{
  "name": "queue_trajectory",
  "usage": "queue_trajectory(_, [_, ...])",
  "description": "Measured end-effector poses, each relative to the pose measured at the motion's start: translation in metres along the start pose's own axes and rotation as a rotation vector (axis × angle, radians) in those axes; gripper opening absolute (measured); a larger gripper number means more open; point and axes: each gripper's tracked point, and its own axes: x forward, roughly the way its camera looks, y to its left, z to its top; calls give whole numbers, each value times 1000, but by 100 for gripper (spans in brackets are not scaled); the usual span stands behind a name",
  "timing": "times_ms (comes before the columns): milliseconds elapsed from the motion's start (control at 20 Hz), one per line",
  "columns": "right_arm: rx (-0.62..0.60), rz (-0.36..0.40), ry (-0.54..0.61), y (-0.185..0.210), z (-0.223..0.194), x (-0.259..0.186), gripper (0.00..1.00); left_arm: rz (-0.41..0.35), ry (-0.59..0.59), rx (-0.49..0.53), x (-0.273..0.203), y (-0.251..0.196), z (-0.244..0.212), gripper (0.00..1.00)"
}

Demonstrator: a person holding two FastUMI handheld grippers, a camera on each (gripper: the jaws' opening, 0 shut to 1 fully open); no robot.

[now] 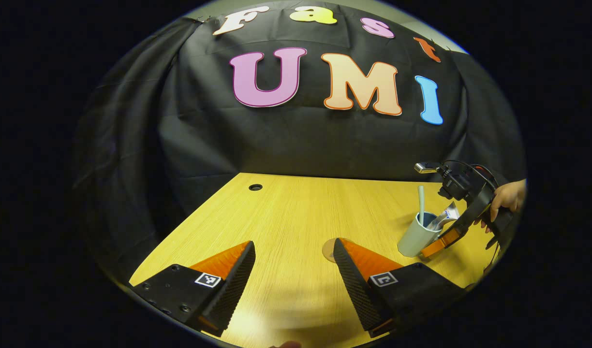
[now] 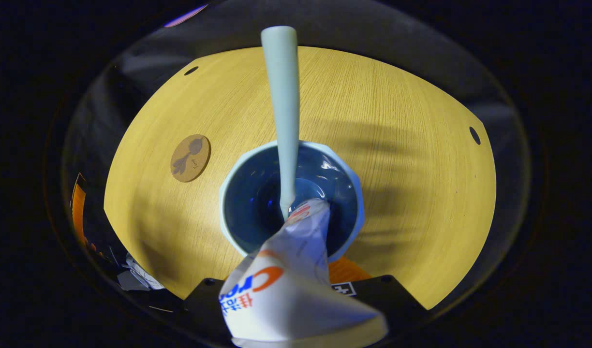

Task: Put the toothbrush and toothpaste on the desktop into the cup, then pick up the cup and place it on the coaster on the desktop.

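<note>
Spread wide and holding nothing, the left gripper [image 1: 293, 270] hovers low over the desktop [image 1: 296, 208]; the coaster [image 1: 331, 249] peeks out between its fingers. Well to the right of the coaster stands the cup [image 1: 414, 239], toothbrush [image 1: 421, 203] and toothpaste [image 1: 446, 215] upright inside, the right gripper [image 1: 438, 246] against its near side.

From the right gripper view, the toothpaste [image 2: 296, 280] tube hides the fingers, so their opening cannot be told. The cup [image 2: 290, 198] sits straight ahead, the coaster [image 2: 190, 157] to its left. Probably rigid, smooth and top-heavy with its load, the cup wants a grip across its wall.
</note>
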Motion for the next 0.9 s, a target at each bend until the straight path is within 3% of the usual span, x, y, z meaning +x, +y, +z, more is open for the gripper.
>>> queue_trajectory(400, [-2, 59, -35, 31, 20, -7, 27, 9, 23, -17, 7, 14, -6, 95])
queue_trajectory(900, [-88, 114, -48, 109, 55, -6, 27, 52, 43, -48, 9, 50, -16, 95])
